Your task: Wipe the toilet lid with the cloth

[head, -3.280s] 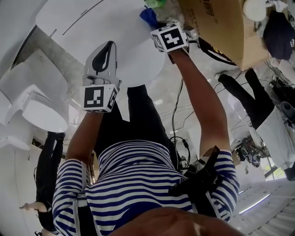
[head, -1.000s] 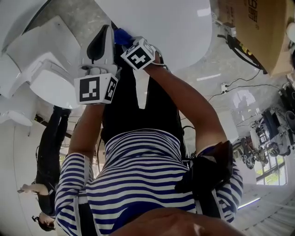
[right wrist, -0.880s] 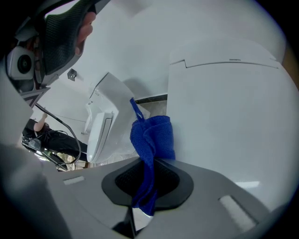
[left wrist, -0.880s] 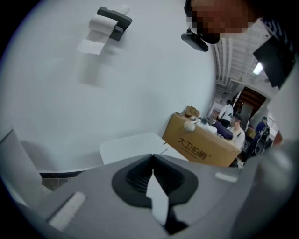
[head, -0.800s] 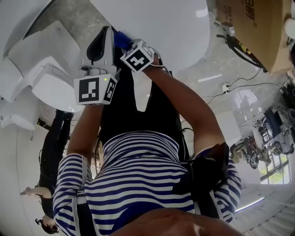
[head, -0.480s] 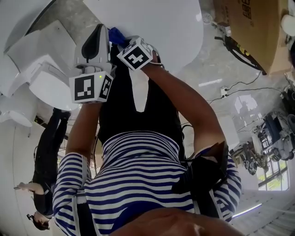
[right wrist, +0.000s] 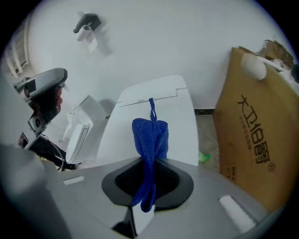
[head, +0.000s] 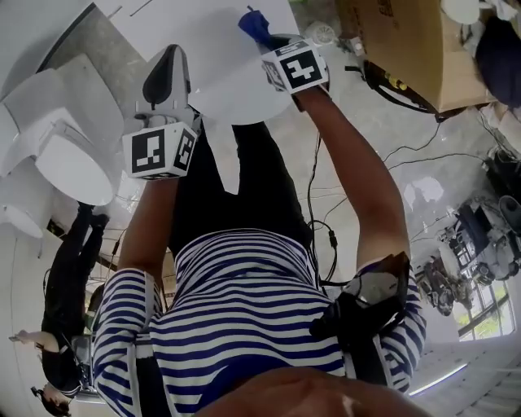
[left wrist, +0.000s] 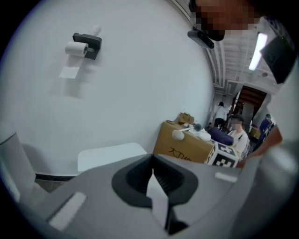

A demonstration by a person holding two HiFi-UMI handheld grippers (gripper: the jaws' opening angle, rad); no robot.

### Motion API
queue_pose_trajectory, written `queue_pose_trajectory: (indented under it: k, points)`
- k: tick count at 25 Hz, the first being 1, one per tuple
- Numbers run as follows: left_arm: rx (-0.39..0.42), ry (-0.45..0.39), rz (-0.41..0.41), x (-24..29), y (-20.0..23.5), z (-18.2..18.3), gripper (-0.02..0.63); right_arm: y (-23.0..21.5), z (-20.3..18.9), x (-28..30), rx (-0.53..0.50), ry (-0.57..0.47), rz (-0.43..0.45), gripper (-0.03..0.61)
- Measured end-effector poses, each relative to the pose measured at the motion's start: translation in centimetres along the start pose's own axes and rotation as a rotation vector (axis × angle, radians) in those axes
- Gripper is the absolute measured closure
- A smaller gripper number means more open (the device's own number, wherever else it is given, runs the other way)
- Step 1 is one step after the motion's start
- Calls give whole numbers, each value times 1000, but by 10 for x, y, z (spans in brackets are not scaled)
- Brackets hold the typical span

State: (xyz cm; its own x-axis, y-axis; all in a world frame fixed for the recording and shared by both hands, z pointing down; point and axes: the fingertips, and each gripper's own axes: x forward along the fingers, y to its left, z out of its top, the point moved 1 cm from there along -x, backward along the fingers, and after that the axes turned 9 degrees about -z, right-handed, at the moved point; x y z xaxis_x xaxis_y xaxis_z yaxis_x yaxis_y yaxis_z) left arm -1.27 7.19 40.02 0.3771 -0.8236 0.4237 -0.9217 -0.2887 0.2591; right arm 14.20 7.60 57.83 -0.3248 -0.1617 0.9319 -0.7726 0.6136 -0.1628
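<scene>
My right gripper point(right wrist: 148, 184) is shut on a blue cloth point(right wrist: 149, 140), which sticks out of the jaws in a bunched fold over the white toilet lid point(right wrist: 182, 126). The head view has that gripper point(head: 269, 39) at the lid's point(head: 232, 85) right side, the cloth point(head: 254, 24) just past its marker cube. Whether the cloth touches the lid I cannot tell. My left gripper point(head: 167, 59) is at the lid's left edge. In the left gripper view its jaws meet, shut on nothing point(left wrist: 153, 179), and they point at the white wall.
A tall cardboard box point(right wrist: 257, 140) stands right of the toilet, with a small green thing point(right wrist: 203, 158) on the floor between them. A second white toilet point(right wrist: 79, 133) sits to the left. A toilet-paper holder point(right wrist: 87, 24) hangs on the wall. Cables point(head: 321, 204) lie on the floor.
My right gripper has carried the cloth from beside the left gripper across to the lid's right side. The left gripper has stayed about where it was.
</scene>
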Motion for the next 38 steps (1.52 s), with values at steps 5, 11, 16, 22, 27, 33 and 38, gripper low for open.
queue_pose_trajectory:
  k: [5,11,16,22,27,33,38]
  points:
    - [10,2,-14,3,-33,-5,611,-56,-18,-20,42,-6,-62,529]
    - [26,16,-16,7,-48,-12,611,-77,-30,-14,49,-5,-68,529]
    - [24,25,5,3,-47,-26,611,-83,-50,5,37,32,-71,529]
    - [14,32,29,-11,-33,-42,611,-82,-61,29,39,57,-85,529]
    - [3,38,47,-25,-21,-53,611,-68,-61,40,23,70,-91,529]
    - [-2,26,62,-38,-9,-52,611,-41,-64,42,2,82,-70,529]
    - [-14,17,89,-49,4,-52,611,1,-66,48,-30,95,-20,529]
